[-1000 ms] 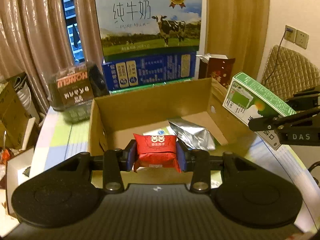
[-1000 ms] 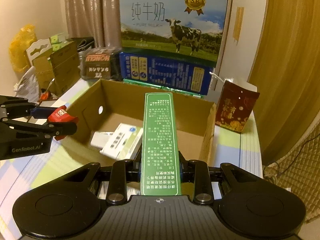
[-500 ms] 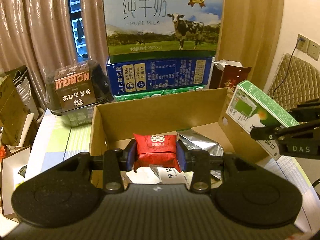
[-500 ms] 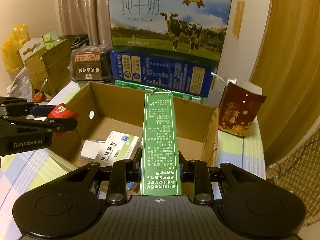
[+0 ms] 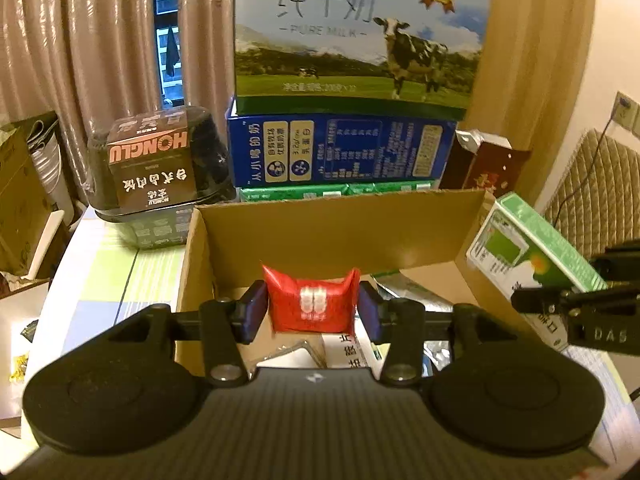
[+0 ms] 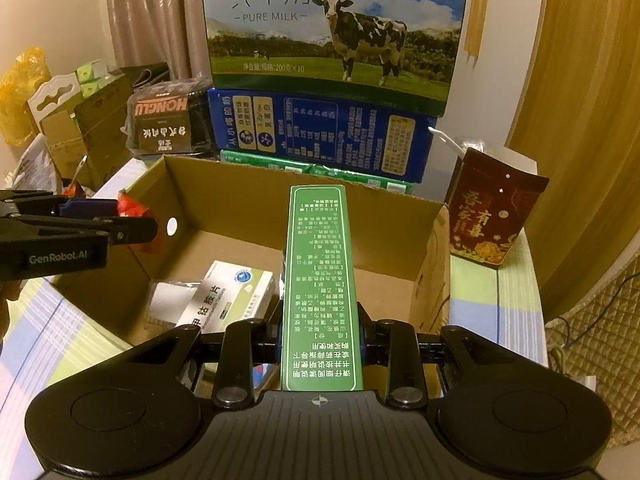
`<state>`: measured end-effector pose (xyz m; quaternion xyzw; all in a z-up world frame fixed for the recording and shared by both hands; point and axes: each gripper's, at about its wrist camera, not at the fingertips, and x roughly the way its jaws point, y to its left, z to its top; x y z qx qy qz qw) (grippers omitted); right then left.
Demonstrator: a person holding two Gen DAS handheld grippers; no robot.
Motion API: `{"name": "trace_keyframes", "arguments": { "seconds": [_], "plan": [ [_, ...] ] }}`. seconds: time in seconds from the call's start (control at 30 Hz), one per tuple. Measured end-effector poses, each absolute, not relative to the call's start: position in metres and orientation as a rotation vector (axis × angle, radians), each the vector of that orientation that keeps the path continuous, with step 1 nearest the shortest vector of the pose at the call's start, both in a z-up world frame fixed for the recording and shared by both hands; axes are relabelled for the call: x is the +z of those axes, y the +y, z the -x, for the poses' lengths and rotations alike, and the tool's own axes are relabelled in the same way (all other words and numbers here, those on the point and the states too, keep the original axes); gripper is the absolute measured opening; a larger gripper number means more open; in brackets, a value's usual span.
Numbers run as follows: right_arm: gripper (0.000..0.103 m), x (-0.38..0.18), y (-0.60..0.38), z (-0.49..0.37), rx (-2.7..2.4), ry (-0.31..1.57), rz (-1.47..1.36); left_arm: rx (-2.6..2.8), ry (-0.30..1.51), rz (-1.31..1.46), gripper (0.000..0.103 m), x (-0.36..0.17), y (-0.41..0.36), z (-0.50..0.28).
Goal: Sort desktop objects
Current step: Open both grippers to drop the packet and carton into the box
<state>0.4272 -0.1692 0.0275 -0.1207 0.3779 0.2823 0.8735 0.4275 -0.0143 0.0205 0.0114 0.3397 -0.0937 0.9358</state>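
Red packet (image 5: 312, 304) is seen between the opening jaws of the left gripper (image 5: 312, 310), gaps now showing at both pads where it was clamped a second ago; release above the carton (image 5: 344, 216) is judged under way. Green box (image 6: 320, 288) is clamped by the right gripper (image 6: 320, 338) over the carton, not yet released.

Ahead of me, milk carton (image 6: 336, 28) with cow picture sits on blue carton (image 6: 320, 136), green packs (image 5: 332, 191) under that. Black HONGLU container (image 5: 156, 168) to their left, dark red gift bag (image 6: 494, 216) to right. Beige curtains (image 5: 80, 40) behind. Quilted chair back (image 5: 592, 196) and wall socket (image 5: 628, 114) at far right.
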Motion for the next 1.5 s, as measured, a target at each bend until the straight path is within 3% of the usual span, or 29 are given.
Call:
{"name": "trace_keyframes", "arguments": {
  "seconds": [0.53, 0.6, 0.63, 0.67, 1.0, 1.3, 1.5],
  "plan": [
    [0.028, 0.027, -0.152, -0.433, 0.614, 0.751, 0.211, -0.199, 0.673, 0.010, 0.042, 0.023, 0.004, -0.411],
    [0.038, 0.028, -0.150, -0.434, 0.639, 0.728, 0.205, -0.199, 0.672, 0.013, 0.042, 0.022, 0.006, -0.407],
    [0.058, 0.028, -0.149, -0.434, 0.639, 0.723, 0.215, -0.199, 0.672, 0.013, 0.042, 0.022, 0.007, -0.404],
    [0.064, 0.029, -0.151, -0.432, 0.634, 0.708, 0.217, -0.199, 0.672, 0.014, 0.042, 0.022, 0.008, -0.402],
    [0.065, 0.040, -0.183, -0.407, 0.610, 0.673, 0.194, -0.184, 0.673, 0.042, 0.042, 0.021, 0.020, -0.371],
    [0.068, 0.047, -0.218, -0.350, 0.624, 0.651, 0.194, -0.176, 0.673, 0.042, 0.049, 0.032, 0.023, -0.324],
    [0.082, 0.044, -0.240, -0.308, 0.627, 0.682, 0.160, -0.184, 0.705, 0.041, 0.062, 0.031, 0.019, -0.286]
  ]
}}
